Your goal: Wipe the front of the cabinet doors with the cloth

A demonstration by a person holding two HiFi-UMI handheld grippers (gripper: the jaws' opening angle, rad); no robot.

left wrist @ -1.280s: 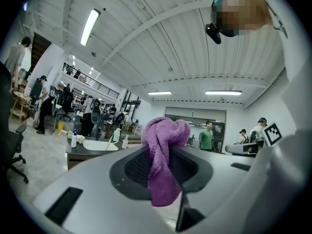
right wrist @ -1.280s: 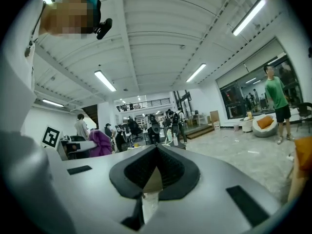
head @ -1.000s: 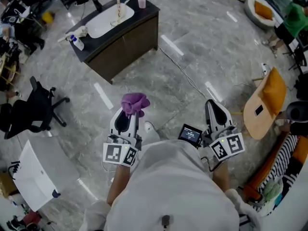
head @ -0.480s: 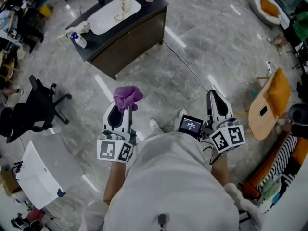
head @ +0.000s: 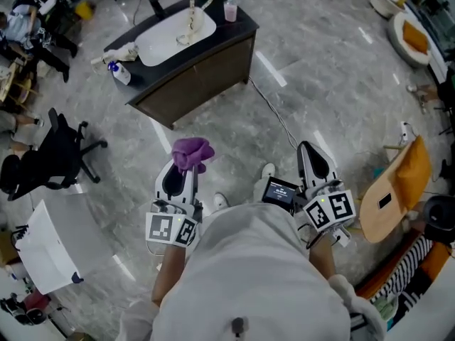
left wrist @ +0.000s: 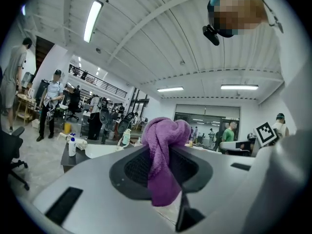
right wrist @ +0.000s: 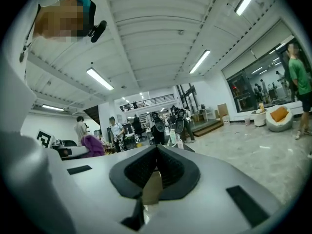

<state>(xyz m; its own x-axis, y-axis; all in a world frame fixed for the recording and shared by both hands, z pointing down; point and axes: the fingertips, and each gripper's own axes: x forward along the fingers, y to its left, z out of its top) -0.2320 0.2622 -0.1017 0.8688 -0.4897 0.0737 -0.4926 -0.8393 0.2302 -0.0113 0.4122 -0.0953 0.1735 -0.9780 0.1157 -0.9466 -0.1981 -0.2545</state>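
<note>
Well short of the sink cabinet (head: 201, 82), on the open marble floor, the person stands with both grippers held out at waist height and pointing towards it. The cabinet's dark doors (head: 186, 91) face this way, under a black top carrying a white basin (head: 173, 31) and a spray bottle (head: 119, 72). Nothing touches those doors yet, so wiping looks not to have begun.

The left gripper (head: 178, 179) is clamped on the purple cloth (head: 193, 151). Its own view shows a strip of fabric pinched between the jaws, with a knotted wad bulging beyond the tips on the cabinet side. The right gripper (head: 313, 158), off to the right of the cloth and equally far from the cabinet, has its jaws pressed together with nothing between them.

The cloth looks like soft, light terry that will fold and bunch freely, with no stiffness of its own. It is probably grippy rather than slippery, and in no way fragile. The present pinch through a gathered fold seems sound. The loose wad ahead of the tips is the part that should meet the doors, cushioning the hard jaw ends. A pinch on a single thin edge would likely let it drag out under a stroke.
</note>
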